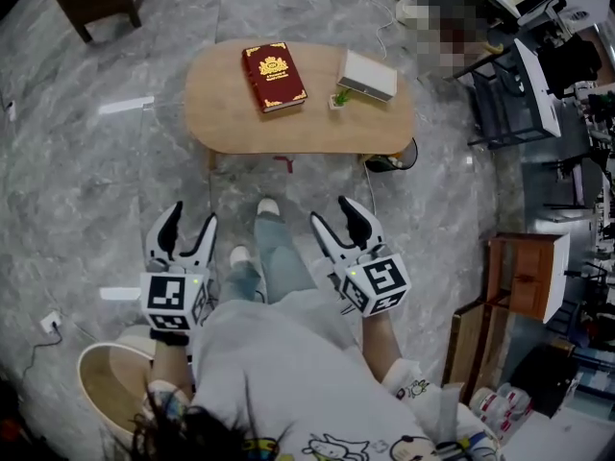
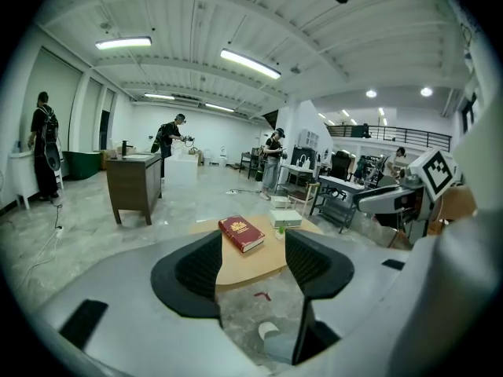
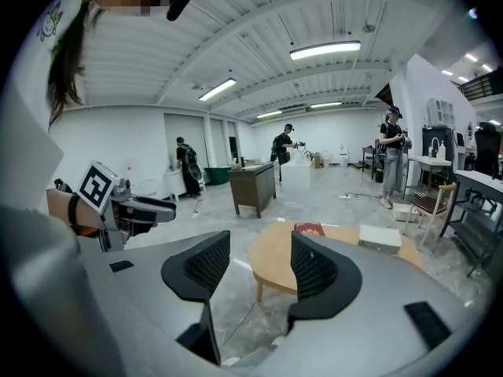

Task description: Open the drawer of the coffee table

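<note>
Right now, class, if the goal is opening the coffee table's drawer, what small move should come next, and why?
Probably step toward the coffee table and lower one gripper to its near edge. The left gripper and right gripper are both open and empty, bare floor lies between them and the table, and no drawer front shows from here.

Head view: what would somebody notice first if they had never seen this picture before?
Probably the red book with gold trim, lying flat on the oval wooden coffee table at the top middle, beside a white box and a tiny plant. Next come the left gripper and the right gripper lower down, both open, empty and short of the table.
</note>
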